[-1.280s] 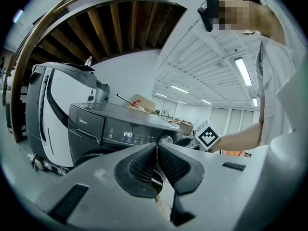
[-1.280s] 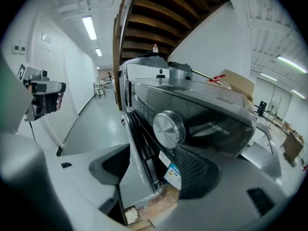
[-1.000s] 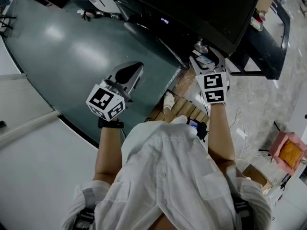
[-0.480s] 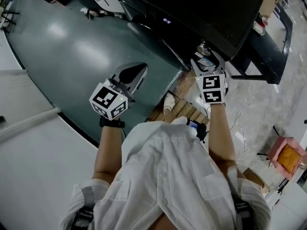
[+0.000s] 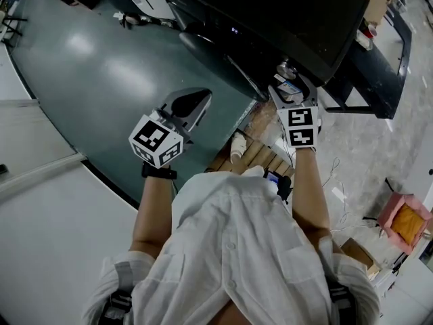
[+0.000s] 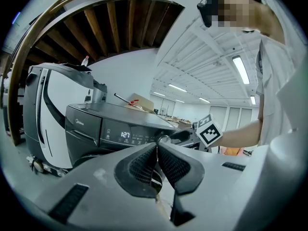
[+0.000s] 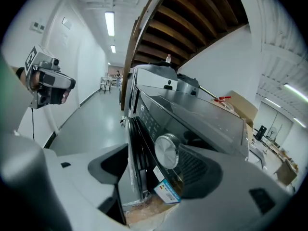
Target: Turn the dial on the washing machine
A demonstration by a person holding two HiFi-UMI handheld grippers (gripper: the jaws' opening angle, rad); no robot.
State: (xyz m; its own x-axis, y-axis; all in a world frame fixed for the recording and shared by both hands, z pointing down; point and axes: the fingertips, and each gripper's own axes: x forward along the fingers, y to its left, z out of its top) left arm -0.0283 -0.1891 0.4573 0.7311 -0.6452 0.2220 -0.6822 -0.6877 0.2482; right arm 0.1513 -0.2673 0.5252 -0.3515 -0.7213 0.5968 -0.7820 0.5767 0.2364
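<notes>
The right gripper (image 7: pixel 155 166) keeps its jaws spread around the round silver dial (image 7: pixel 167 151) on the dark grey washing machine (image 7: pixel 192 110), far right, and has barely shifted. The left gripper (image 6: pixel 157 149), jaws pressed together and empty, has drifted slightly rightward.

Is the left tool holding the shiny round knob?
No, the left tool is shut on nothing out in the air, while the dial sits between the jaws of the right tool.

glossy grey-green floor (image 5: pixel 101 66), ceiling striplights (image 7: pixel 109 22)
</notes>
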